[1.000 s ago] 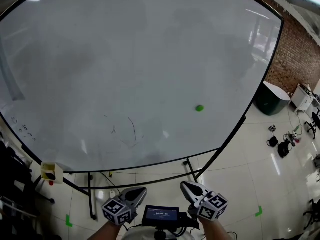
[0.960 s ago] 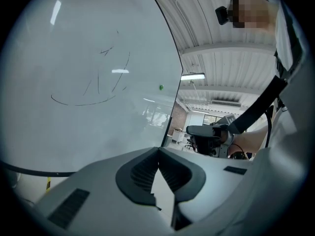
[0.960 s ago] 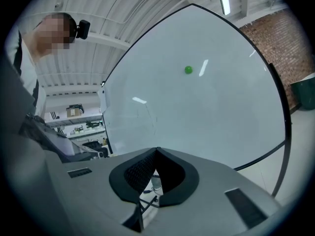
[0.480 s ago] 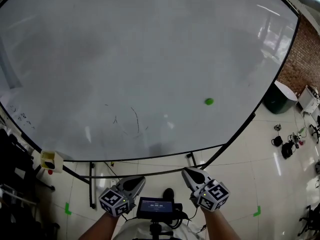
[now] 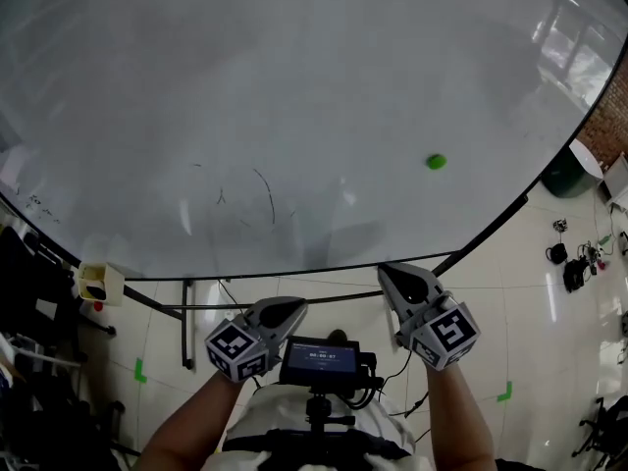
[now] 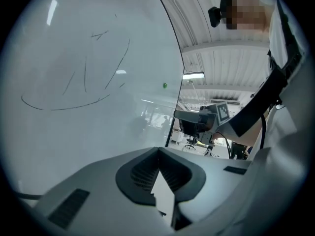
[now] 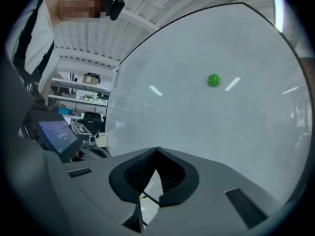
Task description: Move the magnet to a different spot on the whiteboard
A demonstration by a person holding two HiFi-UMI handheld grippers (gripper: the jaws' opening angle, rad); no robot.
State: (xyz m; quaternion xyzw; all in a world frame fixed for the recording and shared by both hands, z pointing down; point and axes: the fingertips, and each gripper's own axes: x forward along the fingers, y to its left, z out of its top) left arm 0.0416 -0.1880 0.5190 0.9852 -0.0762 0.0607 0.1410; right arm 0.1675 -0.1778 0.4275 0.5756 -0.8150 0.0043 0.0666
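Note:
A small green magnet (image 5: 436,162) sticks to the right part of the big whiteboard (image 5: 294,77), above its lower edge. It also shows as a green dot on the board in the left gripper view, magnet (image 6: 165,85), and up and to the right of the jaws in the right gripper view, magnet (image 7: 213,80). My right gripper (image 5: 402,278) is shut and empty, below the board's frame and well short of the magnet. Lower and further left, my left gripper (image 5: 285,312) is shut too, with nothing in it. Both point at the board.
Faint pen strokes (image 5: 263,194) mark the board's lower middle. A yellowish box (image 5: 98,283) hangs by the stand at the left. A small screen (image 5: 322,358) sits on the chest rig between my arms. Green tape marks (image 5: 506,392), a dark bin (image 5: 567,172) and cables (image 5: 574,268) are on the floor.
The board has come closer and fills more of the head view. Both grippers have risen toward its lower edge, the right one more. The magnet stays put on the board.

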